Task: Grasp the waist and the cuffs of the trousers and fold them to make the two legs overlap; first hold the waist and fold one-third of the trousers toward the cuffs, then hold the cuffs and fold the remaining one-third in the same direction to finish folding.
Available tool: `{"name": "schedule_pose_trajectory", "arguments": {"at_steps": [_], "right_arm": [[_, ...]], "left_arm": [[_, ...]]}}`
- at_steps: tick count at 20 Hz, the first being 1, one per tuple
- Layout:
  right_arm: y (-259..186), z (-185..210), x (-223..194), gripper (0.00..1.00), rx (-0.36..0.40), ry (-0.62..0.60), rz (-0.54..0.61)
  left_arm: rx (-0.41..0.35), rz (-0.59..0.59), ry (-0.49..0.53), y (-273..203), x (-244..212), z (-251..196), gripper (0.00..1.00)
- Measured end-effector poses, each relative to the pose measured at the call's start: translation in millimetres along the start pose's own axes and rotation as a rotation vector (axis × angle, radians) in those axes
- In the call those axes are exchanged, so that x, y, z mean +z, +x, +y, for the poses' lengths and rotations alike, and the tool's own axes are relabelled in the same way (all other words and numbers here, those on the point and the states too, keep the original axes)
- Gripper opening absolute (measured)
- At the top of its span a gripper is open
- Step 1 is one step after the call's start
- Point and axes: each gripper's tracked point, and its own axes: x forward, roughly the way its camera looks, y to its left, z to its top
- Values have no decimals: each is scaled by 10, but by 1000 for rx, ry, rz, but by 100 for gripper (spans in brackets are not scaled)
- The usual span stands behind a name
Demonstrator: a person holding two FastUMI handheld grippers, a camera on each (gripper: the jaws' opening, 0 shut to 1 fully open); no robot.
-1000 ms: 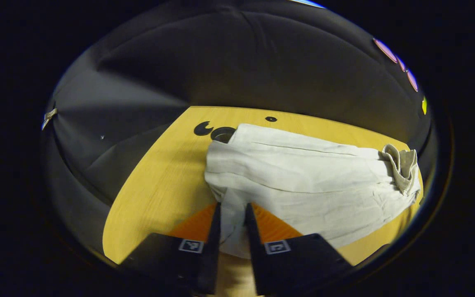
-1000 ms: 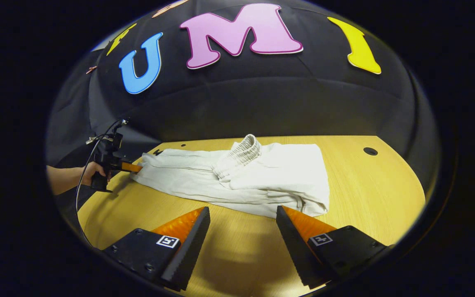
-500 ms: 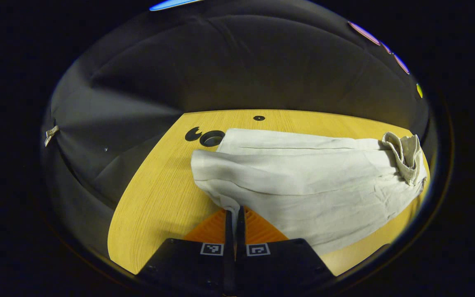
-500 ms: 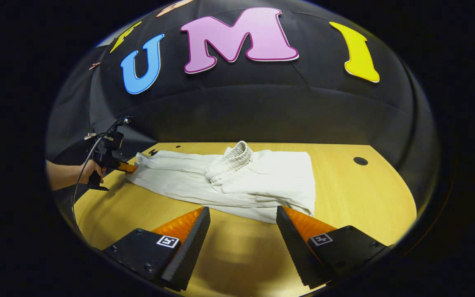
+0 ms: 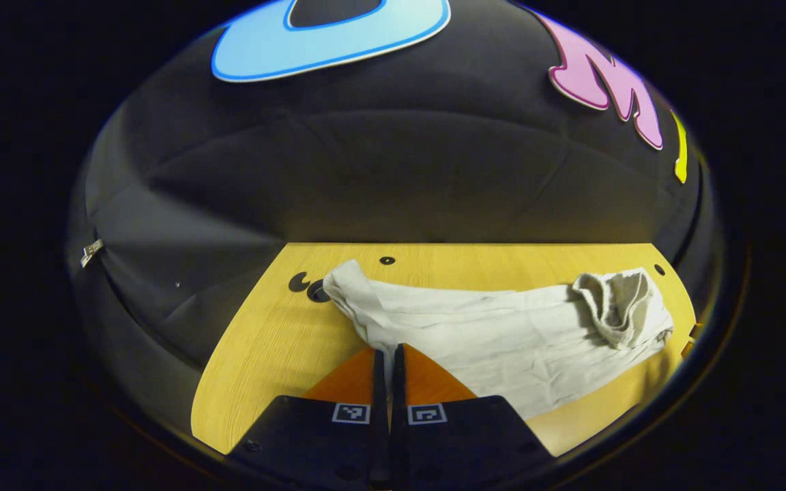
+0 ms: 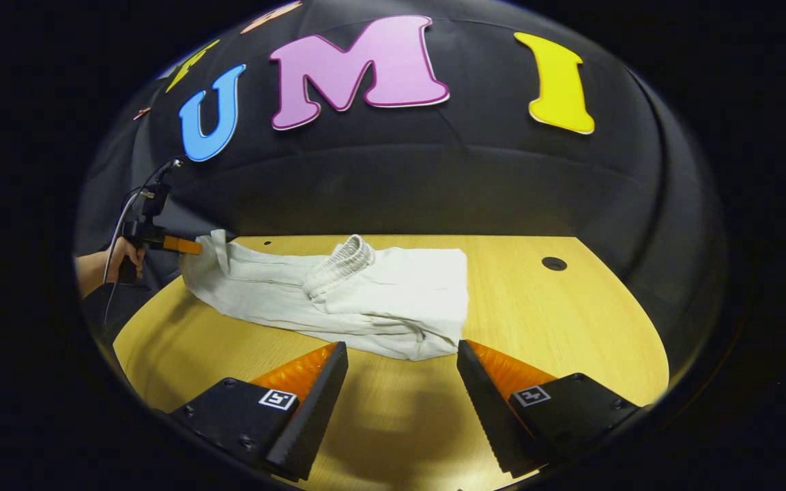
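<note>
Left gripper view: the left claw (image 5: 387,354), at bottom centre, is pinched tight on the cuffs (image 5: 374,326) of the pale trousers (image 5: 502,334), which stretch rightward across the desk (image 5: 263,354) to the bunched waist (image 5: 615,303); coded square tags mark both fingers.

Right gripper view: the right claw (image 6: 400,365) gapes wide, holding nothing, just short of the trousers' folded edge. At far left a hand (image 6: 117,259) holds the other claw level, lifting the cuffs.

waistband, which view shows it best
The right gripper view: the gathered waistband sits near mid-frame, folded onto the trousers, its ribbing clear. In the left gripper view it shows far off at the right edge, crumpled and distorted.
</note>
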Motion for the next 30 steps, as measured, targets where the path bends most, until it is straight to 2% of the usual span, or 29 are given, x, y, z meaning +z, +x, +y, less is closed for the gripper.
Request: {"name": "schedule_pose_trajectory", "arguments": {"at_steps": [6, 7, 8, 9, 16, 24, 30], "right_arm": [[-200, -261, 65, 98, -35, 9, -1], [-235, -298, 69, 98, -39, 20, -1], [-277, -333, 74, 98, -44, 31, -2], [-304, -369, 85, 98, -50, 42, -4], [-530, -601, 73, 98, -85, 104, -22], [-840, -1002, 67, 98, -150, 176, -52], [-947, -1126, 34, 98, -179, 184, -65]], "left_arm": [[-66, -63, 40, -274, 607, -705, 6], [-83, -70, 48, -322, 697, -867, 1], [-103, -76, 56, -358, 772, -1038, 1], [-127, -80, 67, -386, 844, -1223, 5], [-264, -117, 146, -539, 1235, -2509, 5], [-459, -114, 155, -756, 1222, -3968, 5], [-559, -56, 167, -763, 910, -4759, 6]]}}
